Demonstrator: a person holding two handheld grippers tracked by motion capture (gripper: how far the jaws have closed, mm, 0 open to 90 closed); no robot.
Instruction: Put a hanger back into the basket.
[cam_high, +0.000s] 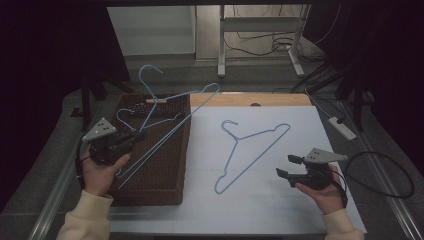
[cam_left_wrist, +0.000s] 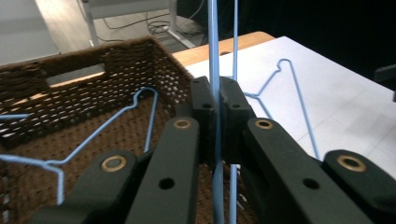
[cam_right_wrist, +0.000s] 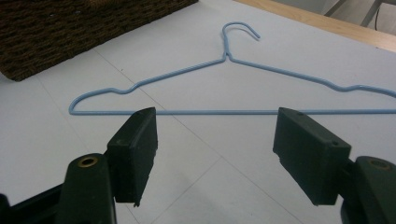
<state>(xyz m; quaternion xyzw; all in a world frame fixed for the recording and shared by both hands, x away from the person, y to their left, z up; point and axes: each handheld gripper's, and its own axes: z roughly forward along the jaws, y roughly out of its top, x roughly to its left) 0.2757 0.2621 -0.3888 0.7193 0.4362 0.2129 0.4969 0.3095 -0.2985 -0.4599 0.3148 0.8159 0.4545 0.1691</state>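
Pinching a raised hanger (cam_high: 172, 107) by its wire, the left claw (cam_high: 134, 136) lifts it above the basket (cam_high: 165, 180); right claw (cam_high: 289, 166) waits spread at four o'clock of the surface hanger (cam_high: 250, 150).

- Setting: lab or recording room, not a home.
- Black curtains (cam_high: 45, 75) close off both sides.
- Table (cam_high: 280, 200) covered with a white sheet, wooden edge (cam_high: 260, 99) exposed at the far side.
- Loose cables (cam_high: 260, 42) on a grey floor, power strip (cam_high: 342, 128) beside the table.
- Metal frame legs (cam_high: 221, 45) behind.
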